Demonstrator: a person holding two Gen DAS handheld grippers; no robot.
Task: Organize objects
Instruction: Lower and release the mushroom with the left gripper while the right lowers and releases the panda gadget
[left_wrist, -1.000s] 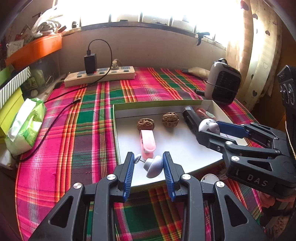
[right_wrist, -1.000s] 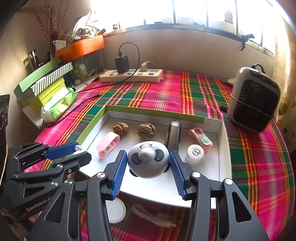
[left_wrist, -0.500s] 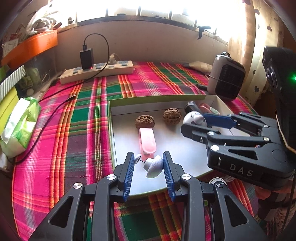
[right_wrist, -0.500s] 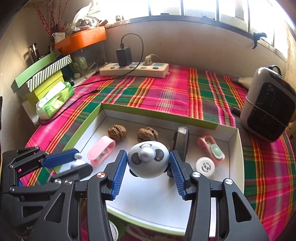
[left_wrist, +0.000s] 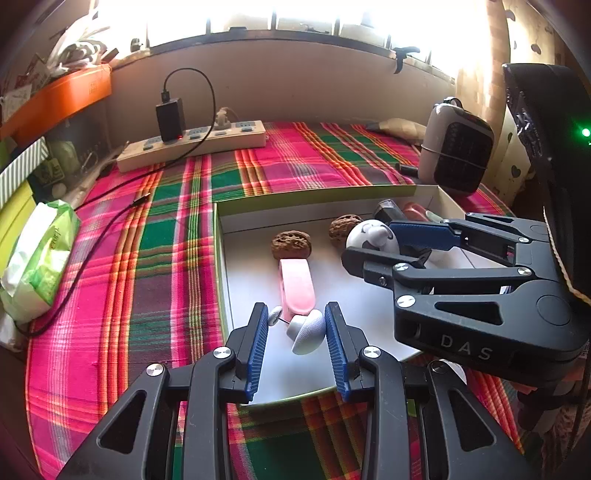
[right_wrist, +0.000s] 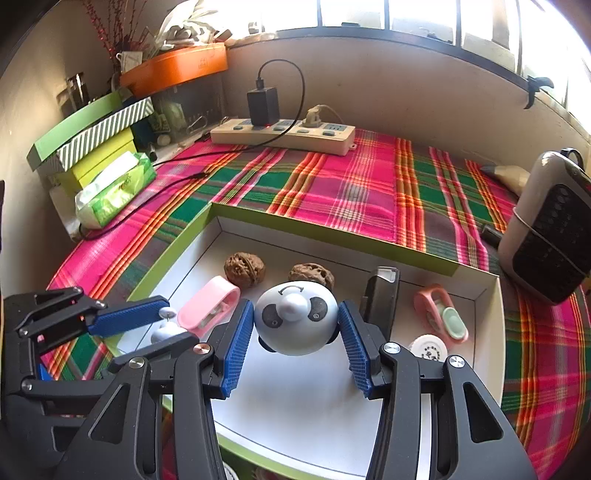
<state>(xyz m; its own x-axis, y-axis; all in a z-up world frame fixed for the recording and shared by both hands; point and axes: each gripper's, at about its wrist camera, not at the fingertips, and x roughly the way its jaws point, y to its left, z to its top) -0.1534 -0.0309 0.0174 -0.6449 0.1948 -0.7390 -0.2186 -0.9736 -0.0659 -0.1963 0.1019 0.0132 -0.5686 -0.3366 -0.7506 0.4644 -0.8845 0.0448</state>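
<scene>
Two hand-held grippers hang over a shallow white tray with green walls (right_wrist: 173, 251), which sits on a counter covered in a pink and green plaid cloth (right_wrist: 332, 192).

The right hand-held gripper (right_wrist: 296, 325) is clamped on a round panda-faced toy (right_wrist: 295, 321), its blue pads pressing both sides of the smooth ball. The panda is held just above the tray floor, near the middle, in front of two walnuts (right_wrist: 244, 268).

The left hand-held gripper (left_wrist: 296, 332) grasps a small white mushroom-shaped piece (left_wrist: 308, 330) with a tiny stemmed knob beside it. The piece sits toward one pad, and whether both pads truly press it is hard to tell. It hangs over the near left part of the tray, just in front of a pink clip (left_wrist: 297, 286).

Also in the tray are a dark upright case (right_wrist: 380, 295), a pink and green clip (right_wrist: 441, 317) and a small white disc (right_wrist: 428, 347).

Likely risks, as a judgement: the panda is round and slick, so it could slip from the pads or roll into the walnuts once set down. The two grippers are close together over the tray, so one could bump the other while lowering. The small white piece may drop askew and knock the pink clip. A power strip (right_wrist: 284, 133) and its cable lie well apart, behind the tray.
</scene>
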